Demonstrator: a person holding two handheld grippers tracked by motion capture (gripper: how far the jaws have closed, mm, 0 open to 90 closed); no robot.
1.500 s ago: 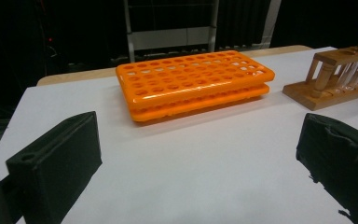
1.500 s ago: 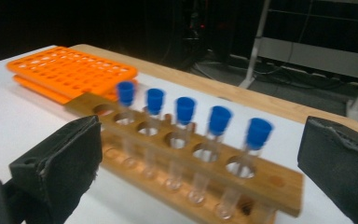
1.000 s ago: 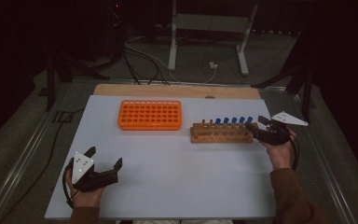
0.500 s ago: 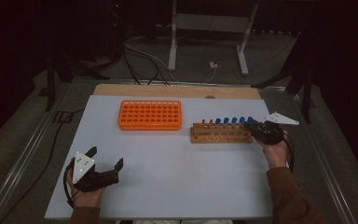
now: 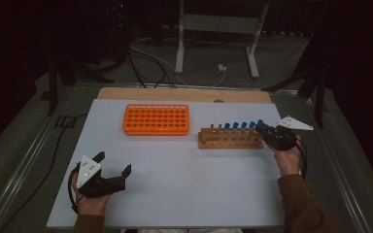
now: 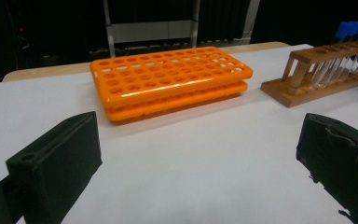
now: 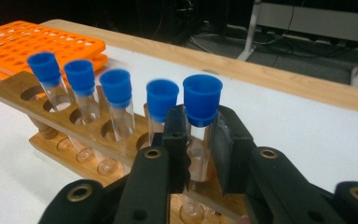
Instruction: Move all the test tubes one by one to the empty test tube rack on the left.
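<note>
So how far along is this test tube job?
Barely begun. The orange plastic rack has no tubes in it. The right gripper has just closed on the end blue-capped glass tube, which stands in the wooden rack with four others. The left gripper rests open.

Wooden rack (image 6: 317, 77) — its far end cut off at the edge.

Orange rack (image 5: 156, 119) on white table (image 5: 184, 184).
</note>
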